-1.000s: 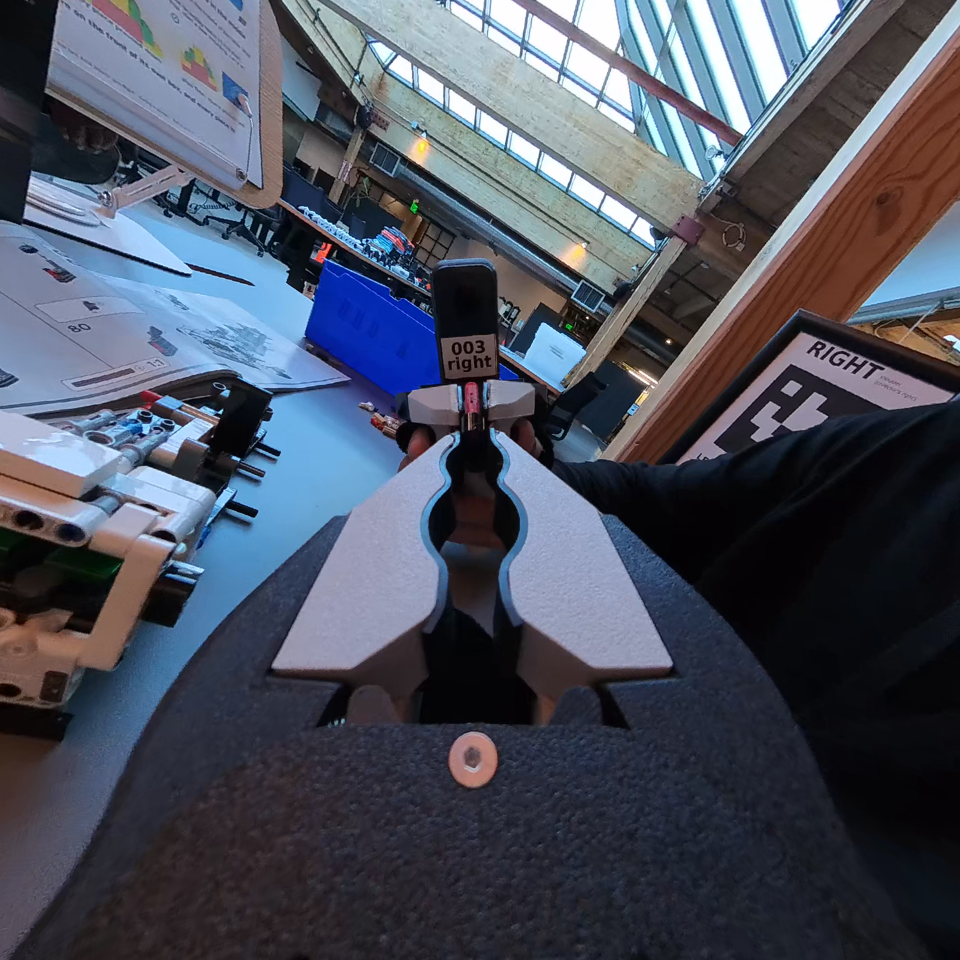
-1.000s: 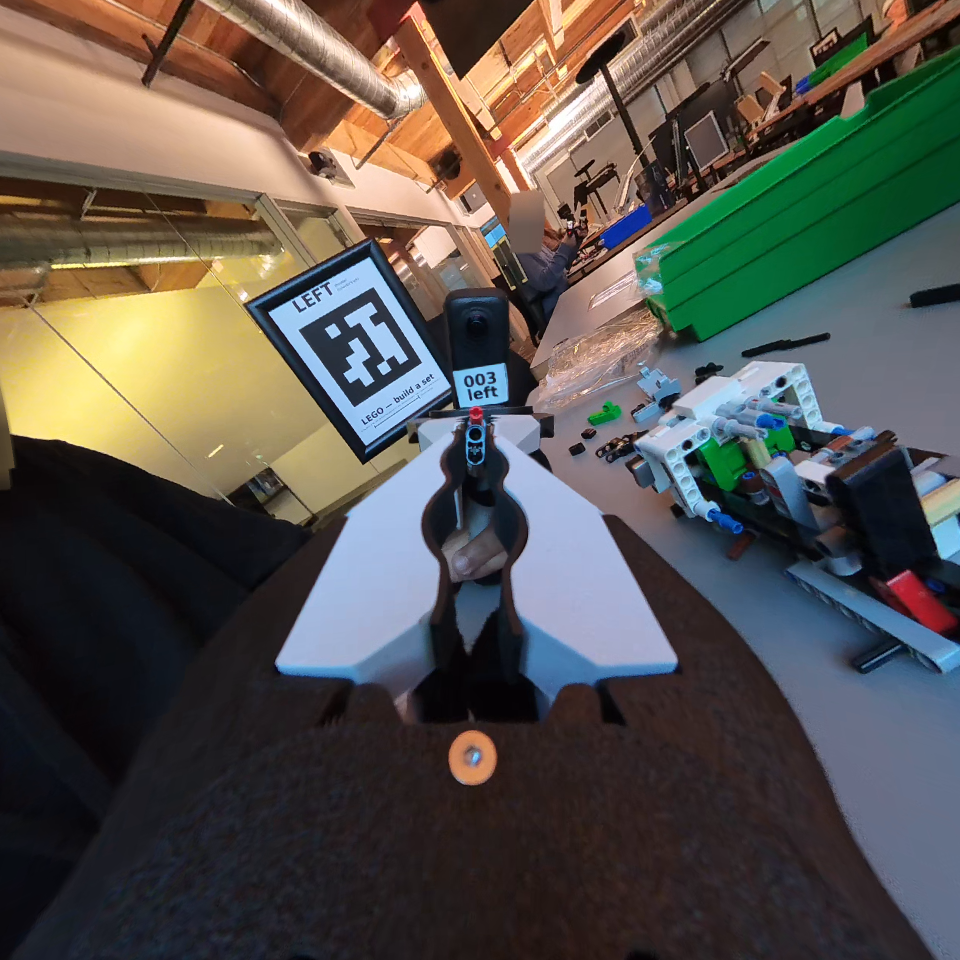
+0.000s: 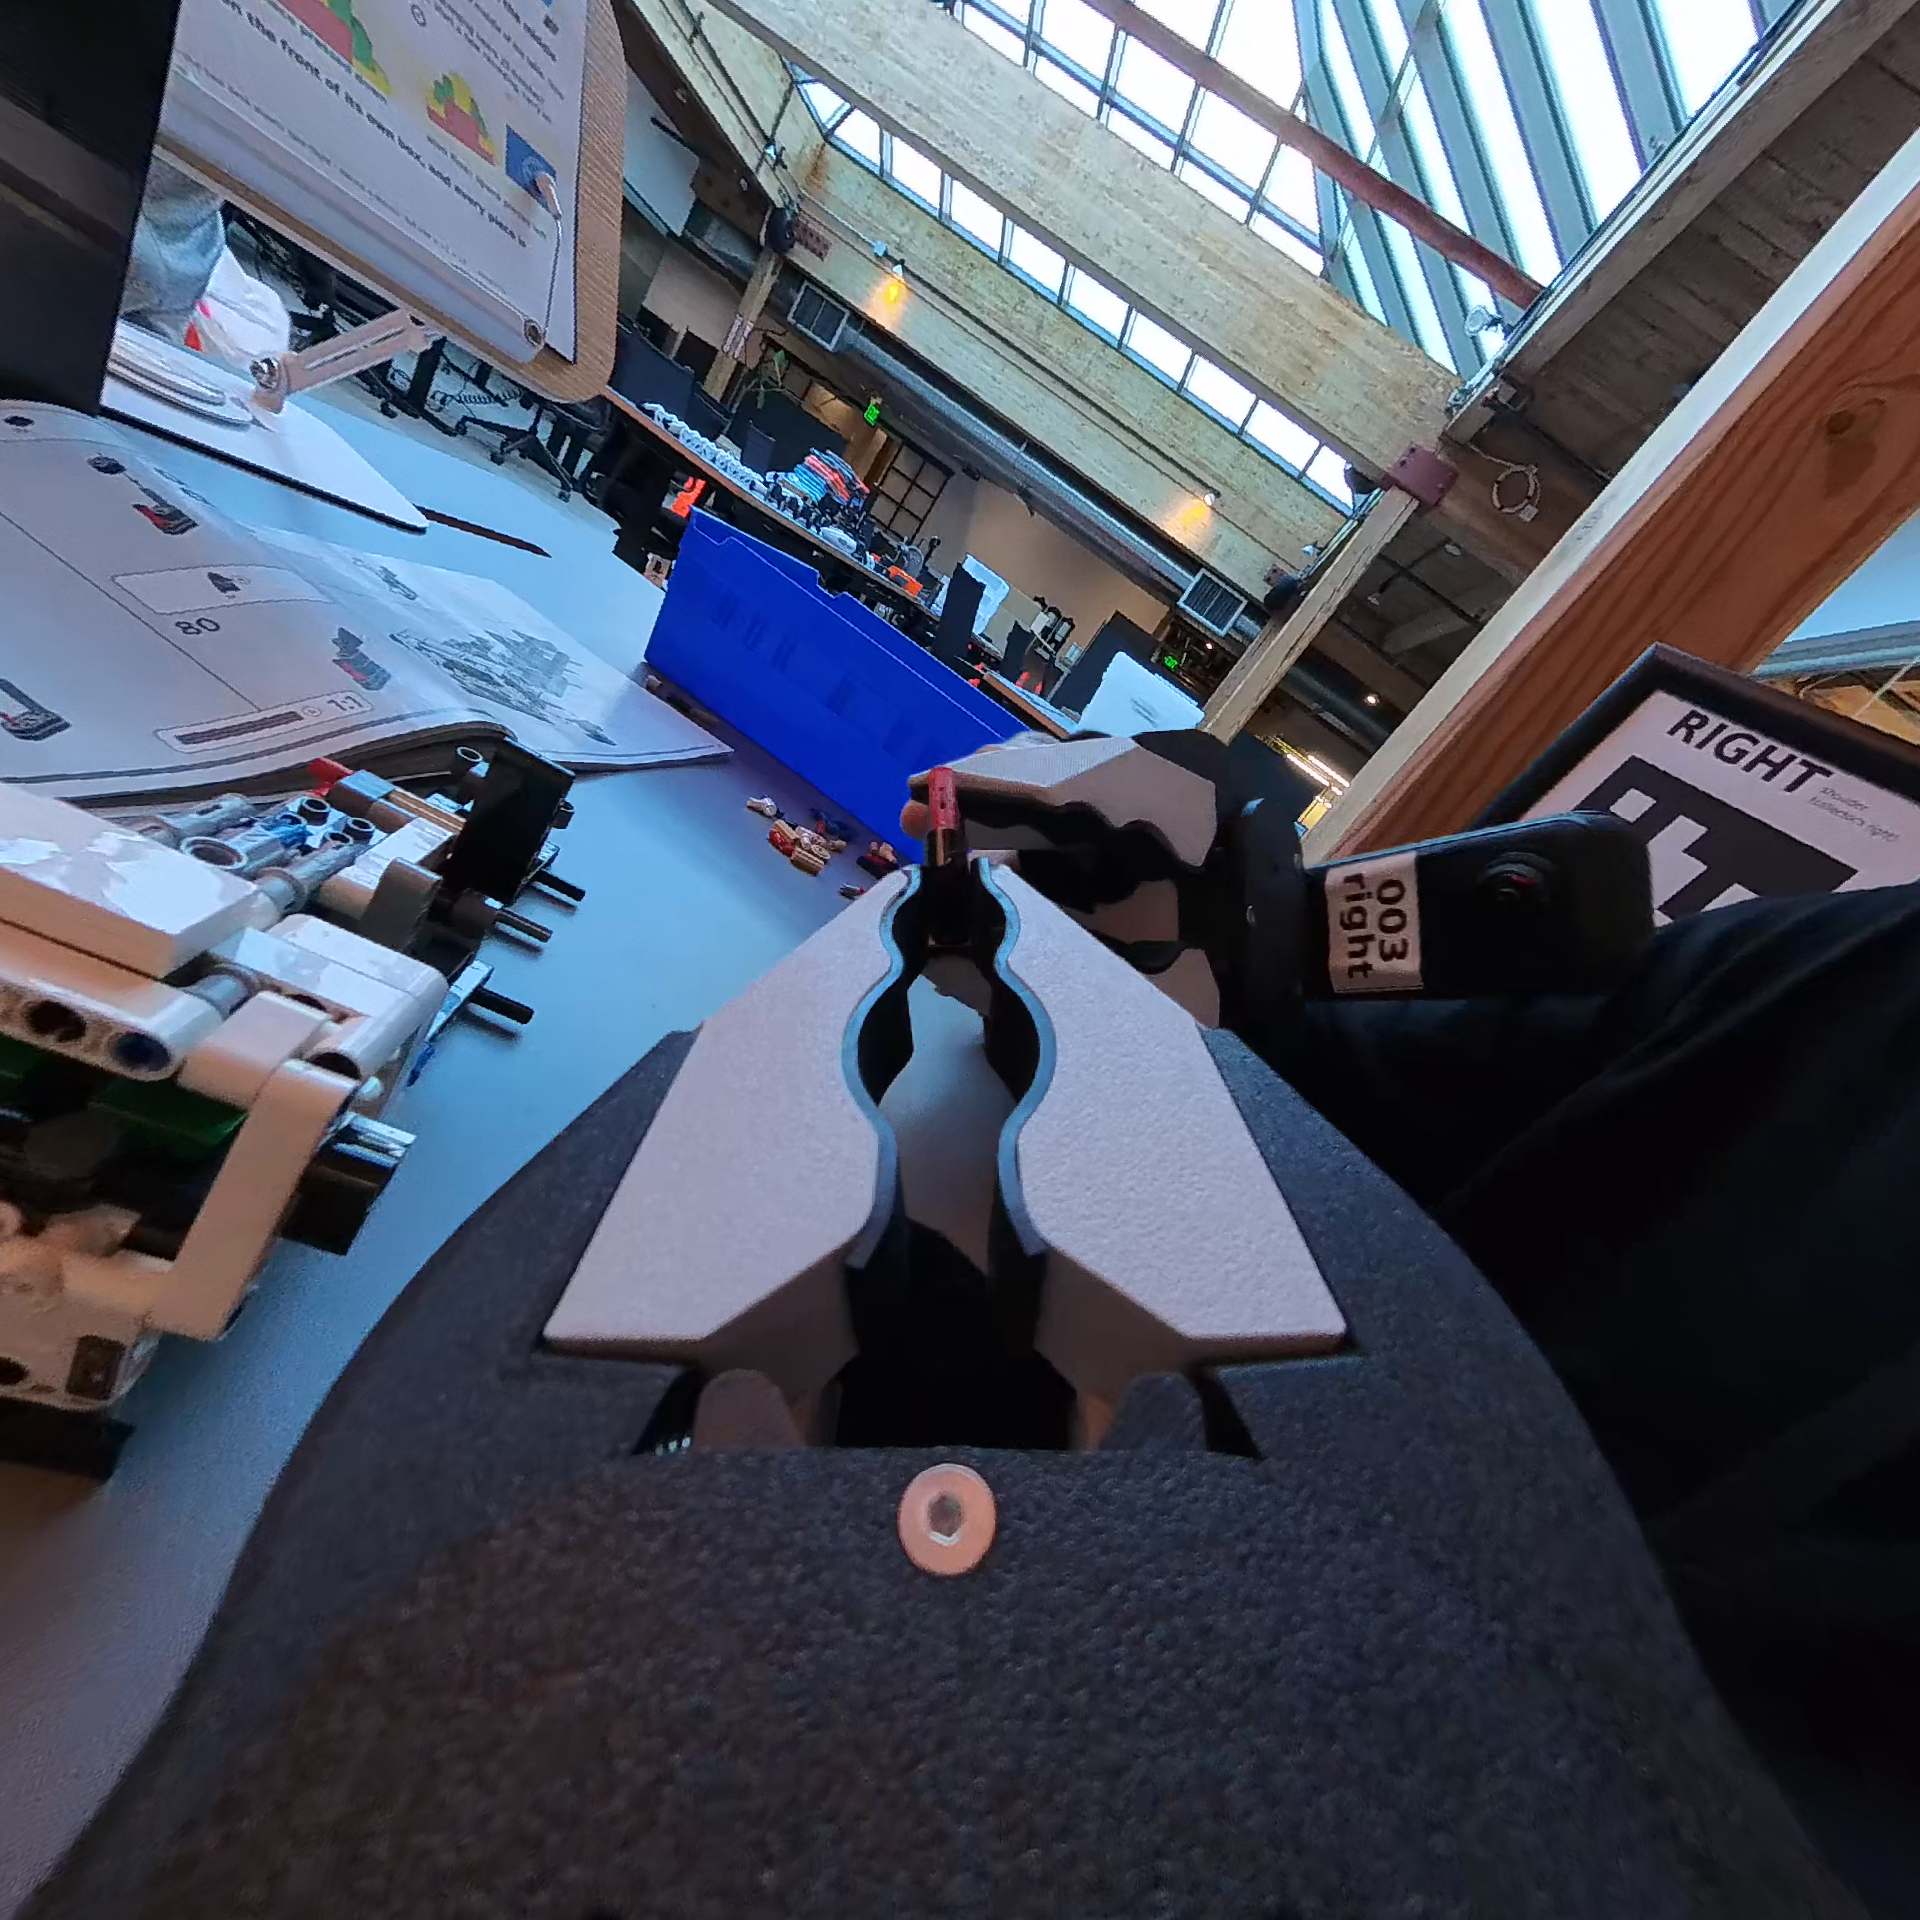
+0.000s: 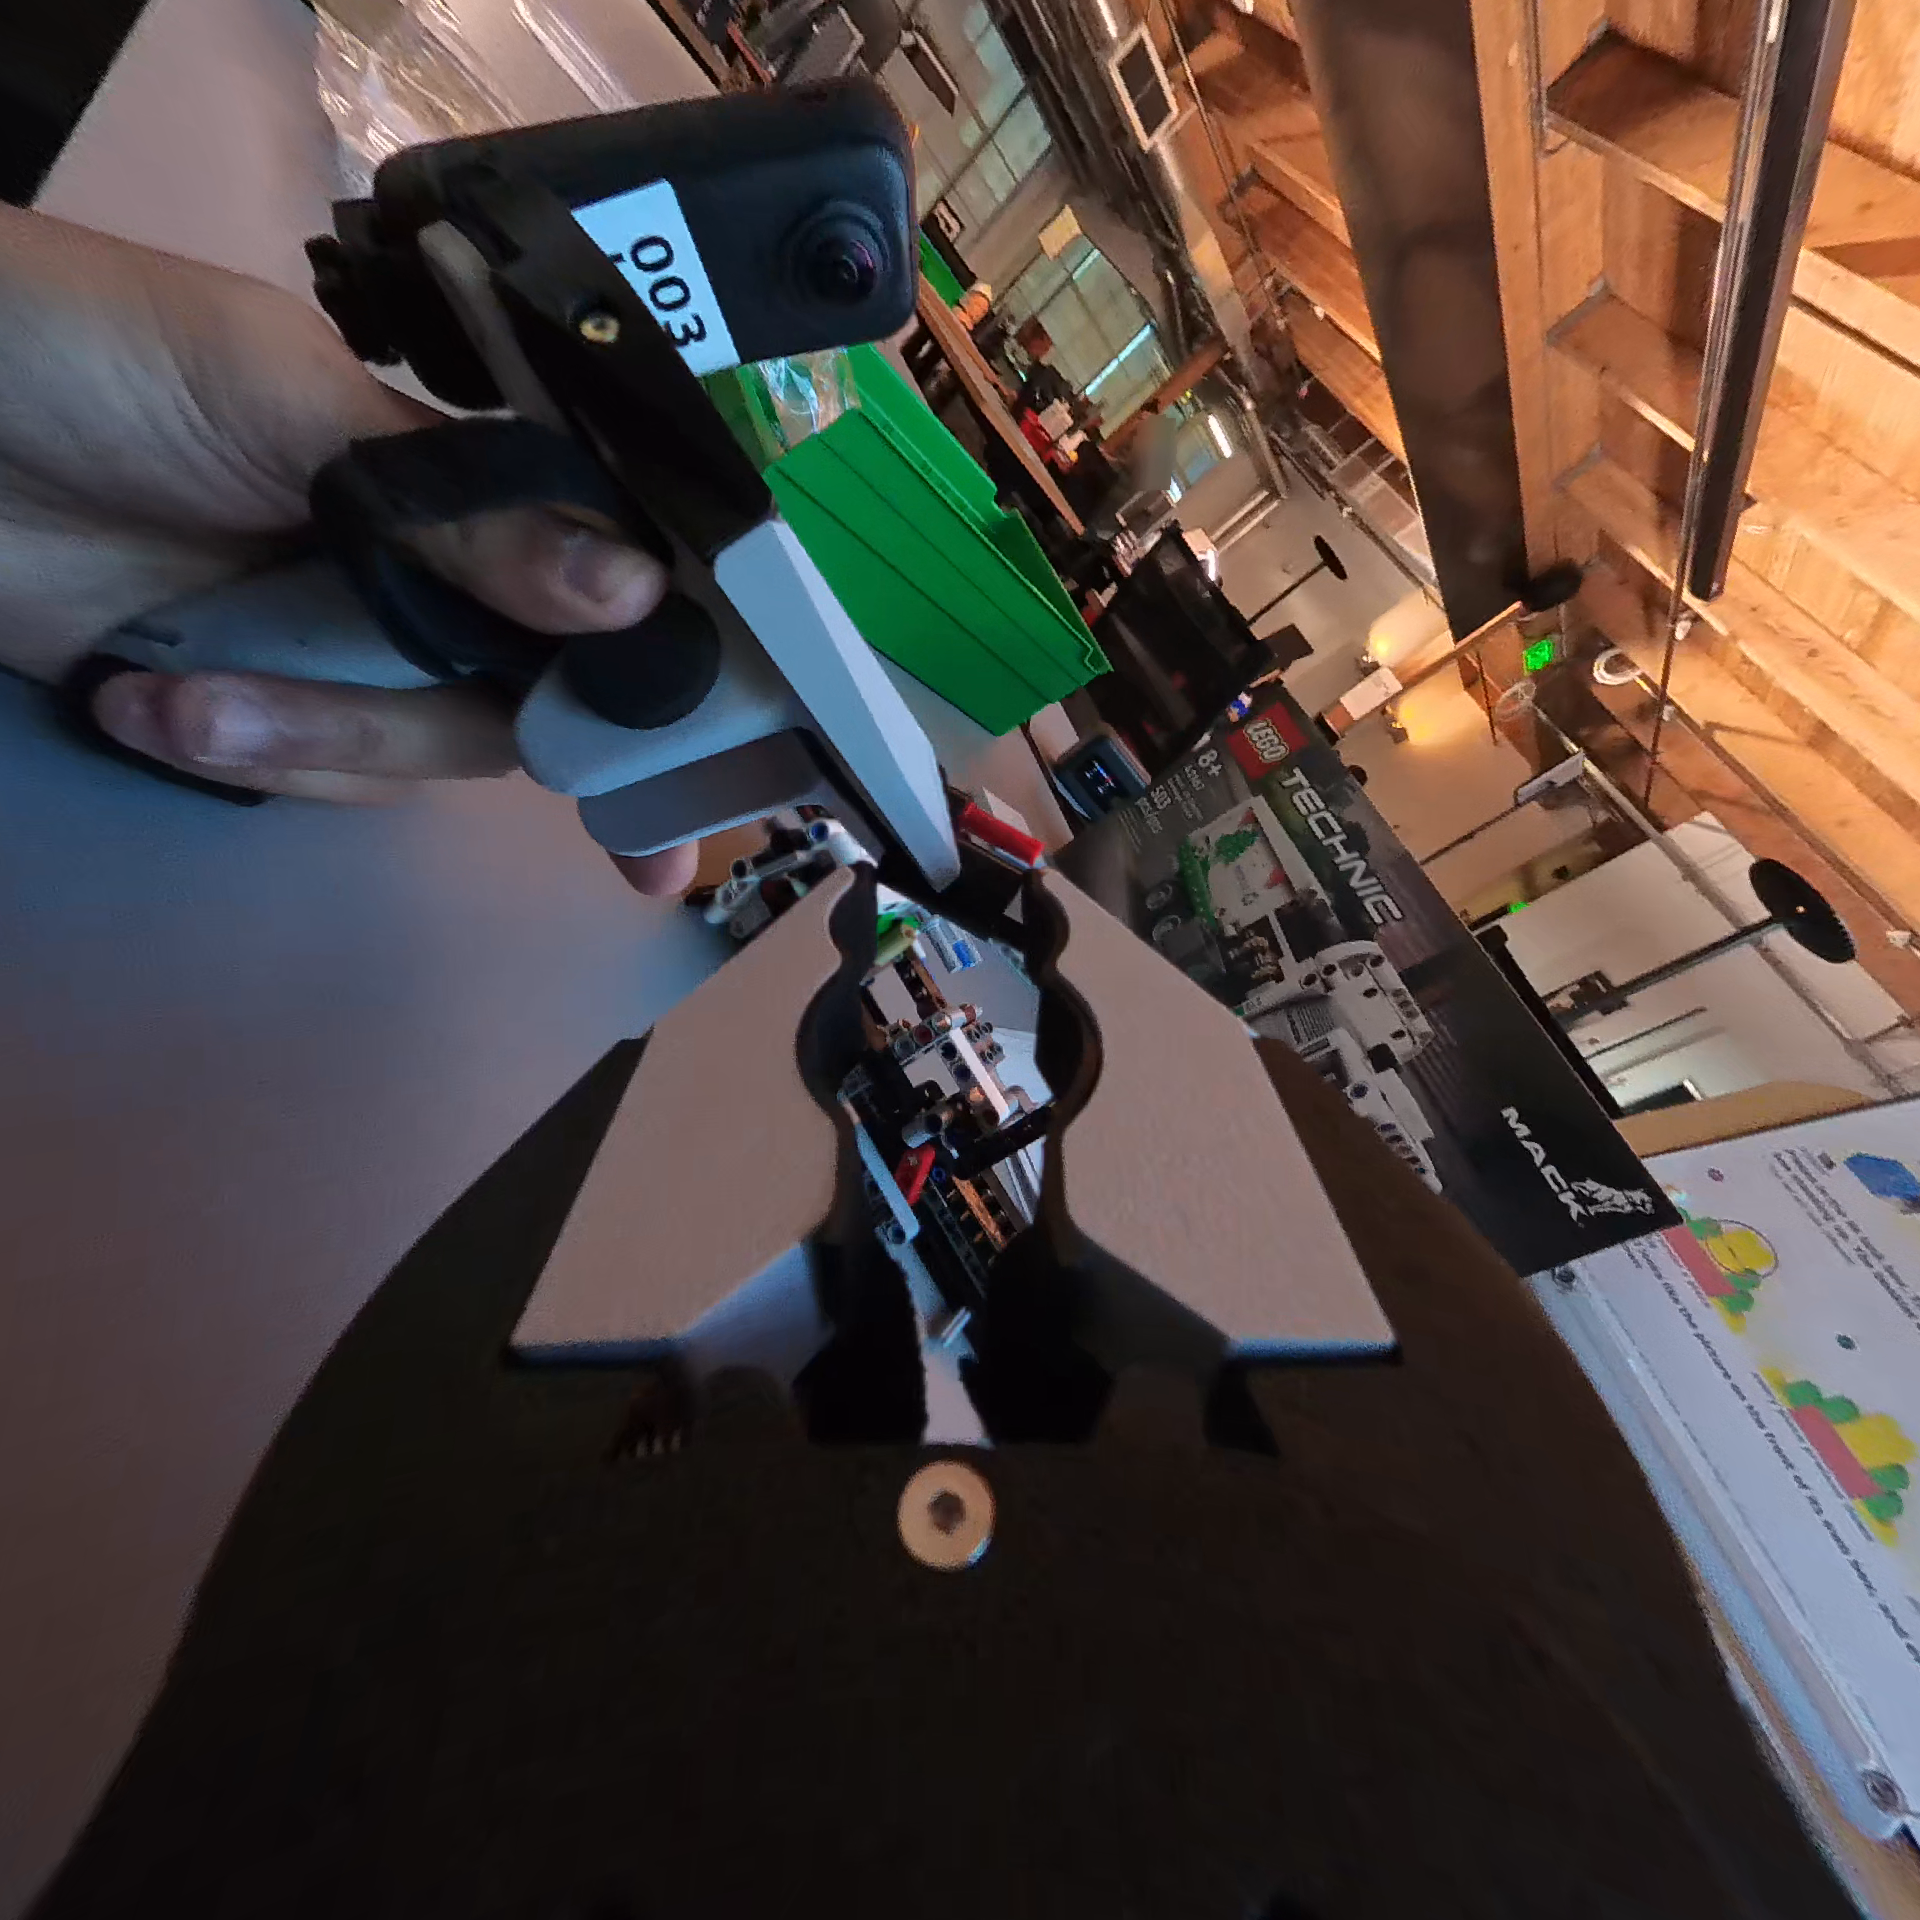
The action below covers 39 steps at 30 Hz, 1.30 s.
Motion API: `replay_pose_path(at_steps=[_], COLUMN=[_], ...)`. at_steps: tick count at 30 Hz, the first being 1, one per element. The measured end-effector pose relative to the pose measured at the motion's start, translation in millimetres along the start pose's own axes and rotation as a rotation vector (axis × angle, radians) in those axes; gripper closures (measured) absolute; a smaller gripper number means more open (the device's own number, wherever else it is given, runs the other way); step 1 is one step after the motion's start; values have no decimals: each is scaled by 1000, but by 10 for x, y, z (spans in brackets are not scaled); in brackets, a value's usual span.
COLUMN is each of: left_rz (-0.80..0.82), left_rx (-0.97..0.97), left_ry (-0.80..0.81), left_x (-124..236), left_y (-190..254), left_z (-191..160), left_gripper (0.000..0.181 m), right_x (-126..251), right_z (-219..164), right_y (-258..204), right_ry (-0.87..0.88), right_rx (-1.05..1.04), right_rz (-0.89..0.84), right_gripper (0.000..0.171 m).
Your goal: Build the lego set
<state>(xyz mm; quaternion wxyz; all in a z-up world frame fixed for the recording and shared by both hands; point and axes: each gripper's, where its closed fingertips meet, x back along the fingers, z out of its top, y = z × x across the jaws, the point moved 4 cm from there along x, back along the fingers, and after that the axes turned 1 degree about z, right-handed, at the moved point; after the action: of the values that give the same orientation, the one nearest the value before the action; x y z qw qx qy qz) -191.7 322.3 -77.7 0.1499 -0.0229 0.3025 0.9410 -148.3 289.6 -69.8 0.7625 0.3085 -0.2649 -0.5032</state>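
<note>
Table carries model at left. Right claw has rolled sideways since before, jaws somewhat apart, grip unclear. Left claw pinches red-tipped pin, lower end hidden.

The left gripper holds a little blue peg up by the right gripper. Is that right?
Almost. The peg is red, not blue. The left wrist view shows the left gripper pinching its dark lower end, right by the right gripper.
</note>
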Motion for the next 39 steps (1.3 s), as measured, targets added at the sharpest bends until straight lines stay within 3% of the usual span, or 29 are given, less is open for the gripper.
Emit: replay_pose_path(at_steps=[10, 18, 24, 28, 32, 35, 37, 39], left_rz=[-14, 14, 41, 80, 178, 302, 333, 324], left_rx=[9, -94, -179, -160, -200, -210, -192, -210], left_ry=[-14, -430, -649, -592, -480, -490, -522, -507], left_x=[-35, -172, -297, -373, -503, -602, -690, -794], left_y=[36, 51, 35, -86, -153, -242, -254, -211], left_z=[-34, -330, -414, -318, -380, -483, -576, -603], left_gripper=[176, 175, 174, 175, 175, 175, 175, 175], right_x=[51, 317, 409, 525, 757, 901, 960, 953], right_z=[-1, -229, -337, -340, -552, -748, -826, -863], right_y=[-1, -158, -188, 90, 369, 340, 329, 261], right_ry=[-8, 46, -13, -80, -201, -220, -193, -176], right_rx=[103, 511, 531, 238, -443, -927, -1174, -1287], right_rz=[8, 215, 367, 350, 283, 233, 173, 150], right_gripper=[146, 145, 141, 133, 135, 135, 136, 137])
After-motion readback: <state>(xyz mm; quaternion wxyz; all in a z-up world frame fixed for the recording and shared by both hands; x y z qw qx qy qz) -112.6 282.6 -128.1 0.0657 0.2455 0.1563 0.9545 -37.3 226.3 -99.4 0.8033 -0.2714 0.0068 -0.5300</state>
